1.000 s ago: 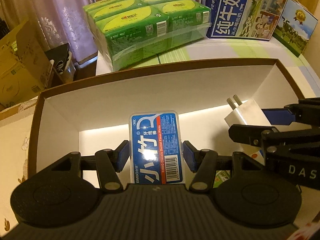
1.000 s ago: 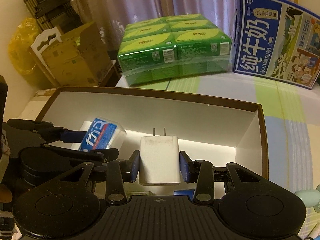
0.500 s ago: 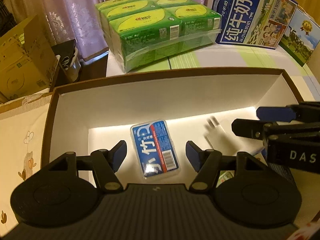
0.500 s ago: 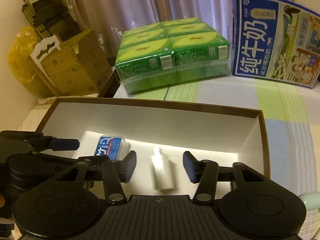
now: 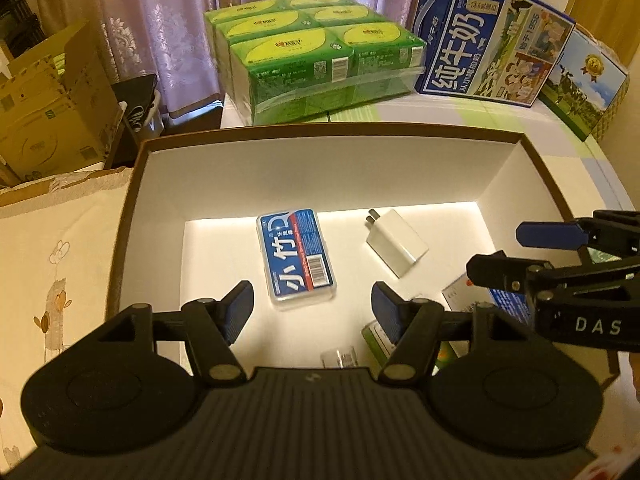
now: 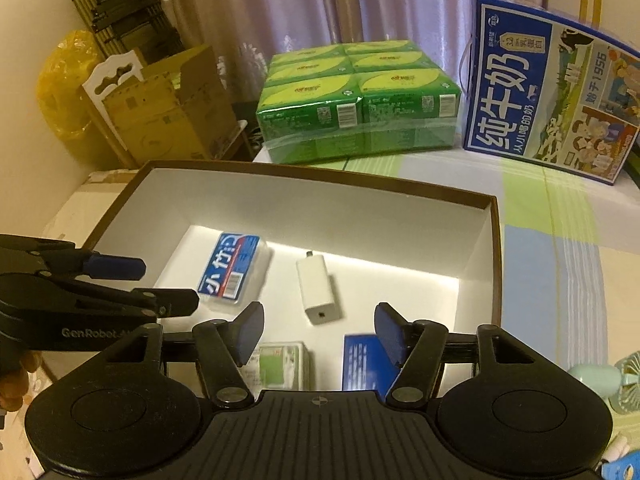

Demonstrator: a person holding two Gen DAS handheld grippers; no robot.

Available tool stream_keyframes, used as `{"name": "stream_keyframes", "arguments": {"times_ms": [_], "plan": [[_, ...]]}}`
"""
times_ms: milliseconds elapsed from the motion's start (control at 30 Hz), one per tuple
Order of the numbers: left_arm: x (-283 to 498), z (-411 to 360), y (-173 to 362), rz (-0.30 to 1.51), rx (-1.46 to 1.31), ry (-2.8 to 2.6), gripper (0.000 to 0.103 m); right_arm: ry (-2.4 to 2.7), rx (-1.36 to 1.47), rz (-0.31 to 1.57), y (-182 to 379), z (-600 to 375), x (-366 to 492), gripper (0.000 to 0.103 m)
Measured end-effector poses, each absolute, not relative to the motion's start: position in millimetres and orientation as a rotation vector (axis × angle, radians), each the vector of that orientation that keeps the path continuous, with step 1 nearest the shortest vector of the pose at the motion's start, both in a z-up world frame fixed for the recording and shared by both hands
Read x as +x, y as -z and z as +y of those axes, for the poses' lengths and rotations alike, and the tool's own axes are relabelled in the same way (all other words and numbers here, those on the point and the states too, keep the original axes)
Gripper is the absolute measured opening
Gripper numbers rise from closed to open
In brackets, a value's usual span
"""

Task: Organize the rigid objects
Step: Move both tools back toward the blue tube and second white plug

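Observation:
A brown-rimmed white box [image 5: 336,132] [image 6: 320,178] holds a blue floss-pick case [image 5: 297,258] [image 6: 233,267] and a white plug charger [image 5: 396,246] [image 6: 317,289], both lying flat on its floor. My left gripper [image 5: 312,311] is open and empty above the case's near end. My right gripper [image 6: 320,330] is open and empty just above and behind the charger. A green-white pack [image 6: 282,364] [image 5: 376,340] and a blue box [image 6: 362,360] lie at the box's near side, partly hidden by fingers.
A shrink-wrapped block of green cartons [image 5: 320,56] [image 6: 360,100] and a blue milk carton case [image 5: 488,36] [image 6: 548,92] stand behind the box on the striped cloth. Cardboard boxes [image 5: 48,100] stand to the left. A mint hand fan [image 6: 608,380] lies at the right.
Both grippers opened and let go: the floss case and the charger dropped flat onto the box floor. Both grippers then pulled up and back.

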State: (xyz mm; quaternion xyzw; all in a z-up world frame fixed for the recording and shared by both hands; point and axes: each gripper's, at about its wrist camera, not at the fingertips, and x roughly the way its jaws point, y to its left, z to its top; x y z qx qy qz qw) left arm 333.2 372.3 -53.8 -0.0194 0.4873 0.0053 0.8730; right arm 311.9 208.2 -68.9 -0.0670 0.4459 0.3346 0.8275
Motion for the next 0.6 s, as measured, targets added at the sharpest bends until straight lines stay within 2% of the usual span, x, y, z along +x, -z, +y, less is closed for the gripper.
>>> {"name": "stream_keyframes", "arguments": {"times_ms": [600], "plan": [[258.1, 340.3, 13.9, 0.944, -0.066, -0.025, 0.062, -0.729, -0.100, 0.909, 32.1, 162.3, 257.1, 0.060]]}}
